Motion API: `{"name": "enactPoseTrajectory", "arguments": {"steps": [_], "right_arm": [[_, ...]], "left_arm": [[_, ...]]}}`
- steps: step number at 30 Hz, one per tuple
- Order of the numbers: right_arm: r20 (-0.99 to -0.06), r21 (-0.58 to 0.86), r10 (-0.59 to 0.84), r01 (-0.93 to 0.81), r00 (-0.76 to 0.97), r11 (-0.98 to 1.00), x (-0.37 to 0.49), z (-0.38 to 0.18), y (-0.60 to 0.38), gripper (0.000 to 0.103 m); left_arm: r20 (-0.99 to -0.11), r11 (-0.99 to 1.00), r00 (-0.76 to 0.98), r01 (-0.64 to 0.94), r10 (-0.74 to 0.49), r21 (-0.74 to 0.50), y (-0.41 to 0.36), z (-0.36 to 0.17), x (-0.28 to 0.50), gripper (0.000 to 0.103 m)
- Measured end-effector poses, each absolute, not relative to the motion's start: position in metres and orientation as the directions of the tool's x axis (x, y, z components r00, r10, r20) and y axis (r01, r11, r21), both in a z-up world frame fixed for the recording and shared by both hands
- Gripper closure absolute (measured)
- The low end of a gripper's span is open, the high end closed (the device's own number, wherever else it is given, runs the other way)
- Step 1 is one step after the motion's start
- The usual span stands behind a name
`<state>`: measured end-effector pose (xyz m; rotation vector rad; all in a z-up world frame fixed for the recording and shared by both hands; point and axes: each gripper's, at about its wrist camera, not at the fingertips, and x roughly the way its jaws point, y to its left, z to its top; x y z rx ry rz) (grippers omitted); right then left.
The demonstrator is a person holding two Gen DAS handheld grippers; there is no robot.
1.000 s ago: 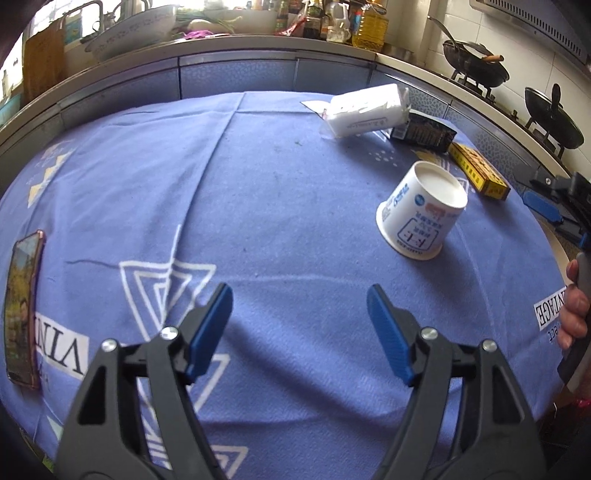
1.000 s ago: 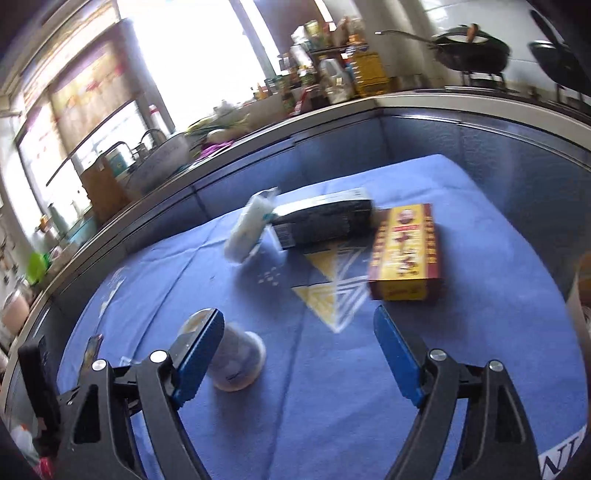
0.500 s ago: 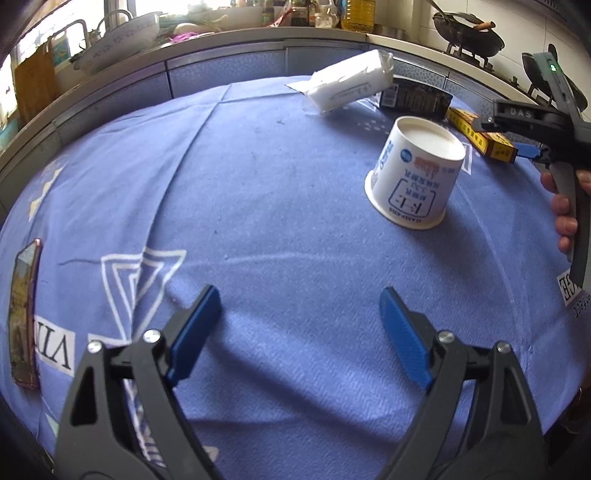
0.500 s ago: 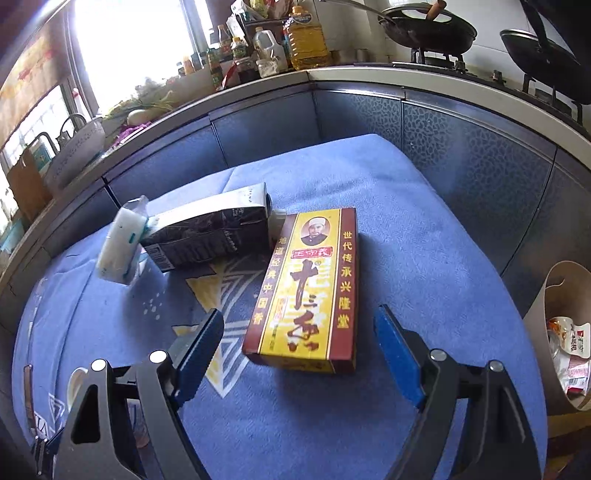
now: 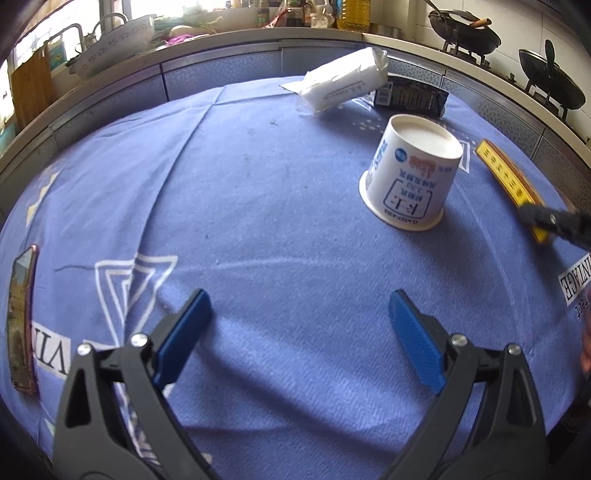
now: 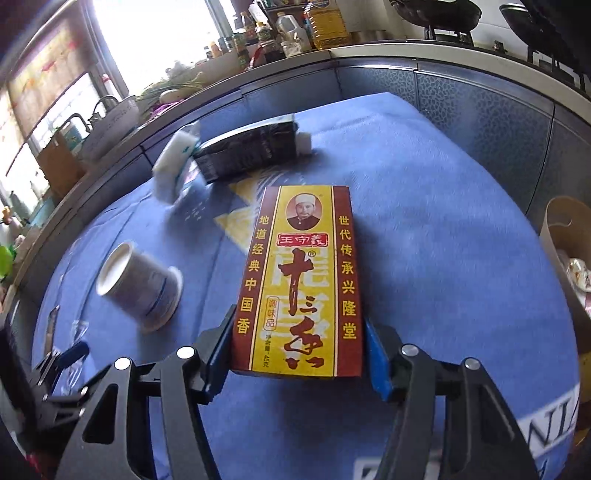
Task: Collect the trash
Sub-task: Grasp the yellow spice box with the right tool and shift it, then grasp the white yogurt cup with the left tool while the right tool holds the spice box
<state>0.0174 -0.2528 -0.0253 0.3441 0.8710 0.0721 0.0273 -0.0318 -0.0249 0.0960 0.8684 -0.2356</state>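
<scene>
Blue tablecloth (image 6: 443, 192): right gripper (image 6: 295, 354) fingers just closing, grasping spice box (image 6: 299, 280) near end; left gripper (image 5: 299, 332) spread, empty.

Blue-clothed table (image 5: 258, 206); grey counter (image 6: 424, 62) (woks (image 5: 463, 31) on stove), bright window (image 6: 155, 33).

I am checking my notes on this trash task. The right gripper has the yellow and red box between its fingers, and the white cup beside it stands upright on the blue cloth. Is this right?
Not quite. The right gripper does have the yellow and red box between its fingers, but the white cup is upside down, rim on the blue cloth. The left wrist view shows this best.
</scene>
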Motion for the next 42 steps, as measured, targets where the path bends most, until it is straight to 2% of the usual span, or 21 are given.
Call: {"name": "enactPoseTrajectory", "arguments": {"steps": [3, 6, 7, 23, 42], "right_arm": [[-0.707, 0.292, 0.208, 0.012, 0.676, 0.956, -0.004, -0.026, -0.24, 0.035], [-0.696, 0.293, 0.212, 0.001, 0.686, 0.956, -0.009, -0.026, -0.236, 0.022], [-0.692, 0.303, 0.218, 0.002, 0.688, 0.953, -0.008, -0.026, -0.237, 0.022], [-0.664, 0.36, 0.254, 0.003, 0.704, 0.933, -0.01, -0.026, -0.248, 0.021], [-0.658, 0.365, 0.261, -0.004, 0.706, 0.931, -0.009, -0.026, -0.249, 0.019]], "left_arm": [[-0.764, 0.97, 0.624, 0.243, -0.166, -0.012, -0.032, -0.025, 0.026, 0.009], [-0.764, 0.97, 0.624, 0.243, -0.166, -0.011, -0.032, -0.026, 0.026, 0.008], [-0.764, 0.97, 0.624, 0.243, -0.165, -0.011, -0.032, -0.026, 0.026, 0.008], [-0.771, 0.966, 0.613, 0.257, -0.171, -0.01, -0.04, -0.023, 0.03, 0.006], [-0.696, 0.908, 0.693, 0.392, -0.187, 0.146, -0.125, 0.004, 0.069, 0.007]]}}
